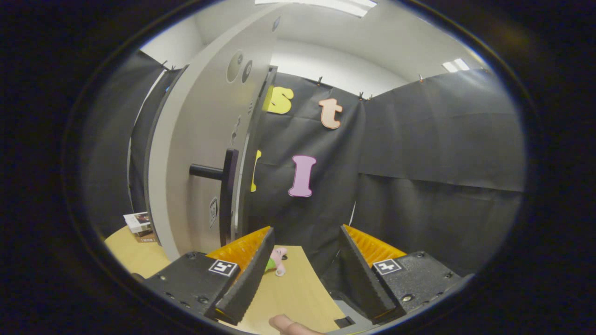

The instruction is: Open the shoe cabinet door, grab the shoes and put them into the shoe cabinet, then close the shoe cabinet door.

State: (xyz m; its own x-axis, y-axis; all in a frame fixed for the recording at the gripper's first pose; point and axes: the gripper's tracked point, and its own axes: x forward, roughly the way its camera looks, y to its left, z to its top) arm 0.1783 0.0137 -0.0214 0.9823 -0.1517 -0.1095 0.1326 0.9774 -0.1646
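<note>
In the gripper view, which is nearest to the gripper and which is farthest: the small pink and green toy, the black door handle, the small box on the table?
The gripper is open, holding nothing.
1. Pink and green toy: on the table, between the fingers.
2. Black door handle: ahead and left, on the cabinet door.
3. Small box: far left, on the table past the door.

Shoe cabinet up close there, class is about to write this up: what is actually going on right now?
A person is holding a claw up near the shoe cabinet door, whose dark handle sticks out just ahead of the fingers. The fingers are spread apart with nothing between them. A small pink shoe lies on the wooden table below, just past one finger, so it has not been picked up. Whether the door is ajar is hard to tell from this angle. A fingertip shows close under the claw.
</note>
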